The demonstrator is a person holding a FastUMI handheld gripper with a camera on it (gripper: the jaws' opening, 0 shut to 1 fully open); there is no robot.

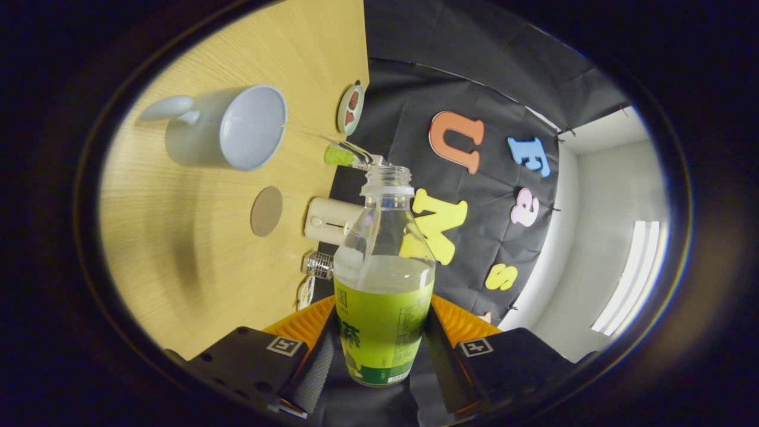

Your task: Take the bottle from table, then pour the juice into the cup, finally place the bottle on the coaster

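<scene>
Wooden table (pixel 195 249) tipped sideways: my gripper (pixel 379 356) clamps the uncapped juice bottle (pixel 383 284), seemingly mid-pour; cup (pixel 228 127) and coaster (pixel 266 211) wait.

Recording booth, black cloth wall (pixel 474 89), pale wood table (pixel 178 249), plain white room wall (pixel 599 196) behind

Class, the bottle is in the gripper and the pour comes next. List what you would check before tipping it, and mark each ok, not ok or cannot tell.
1. Gripper shut on the bottle, a finger on each side: ok.
2. Bottle mouth uncapped: ok.
3. Cup upright on the table, mouth open: ok.
4. Liquid left in the bottle: cannot tell.
5. Bottle mouth over the cup: not ok, it is off to one side.
6. Coaster bare for the set-down: ok.
</scene>
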